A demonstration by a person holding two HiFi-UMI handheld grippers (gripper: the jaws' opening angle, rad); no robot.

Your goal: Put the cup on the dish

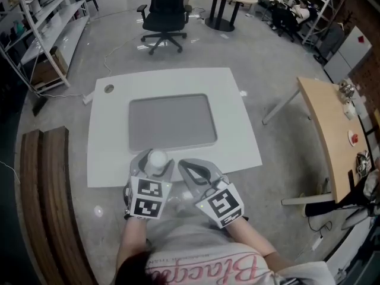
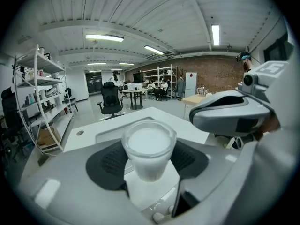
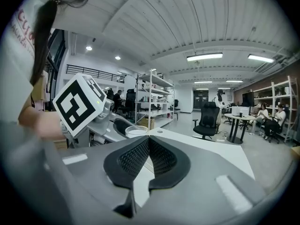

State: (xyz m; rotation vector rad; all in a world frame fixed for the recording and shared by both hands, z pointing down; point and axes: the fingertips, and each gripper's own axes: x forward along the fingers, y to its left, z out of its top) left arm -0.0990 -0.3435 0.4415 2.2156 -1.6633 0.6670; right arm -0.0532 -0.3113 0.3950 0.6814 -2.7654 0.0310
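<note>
Left tongs: the left gripper, topped by its black-and-white marker cube, has its jaws spread wide and both dark ribbed pads pressed against the sides of a cup.
Cup: the small translucent white plastic cup stands upright between those jaws, mouth up. It is over the near strip of the table, just short of the dish's near rim and not on the dish.
Right tongs: the right gripper is beside the left one, near the table's front edge. Its jaws are closed, the pad tips meet, and nothing is between them.
Table: the white square tabletop lies directly ahead of the person. A small round grommet sits near its far left corner.
Dish: the flat grey rectangular dish with rounded corners lies in the middle of the table with nothing on it.
Sides: a brown wooden bench runs along the floor at left, and a light wooden desk stands well apart at right.
Background: a black swivel office chair stands beyond the table's far edge. White metal shelving lines the left wall.
</note>
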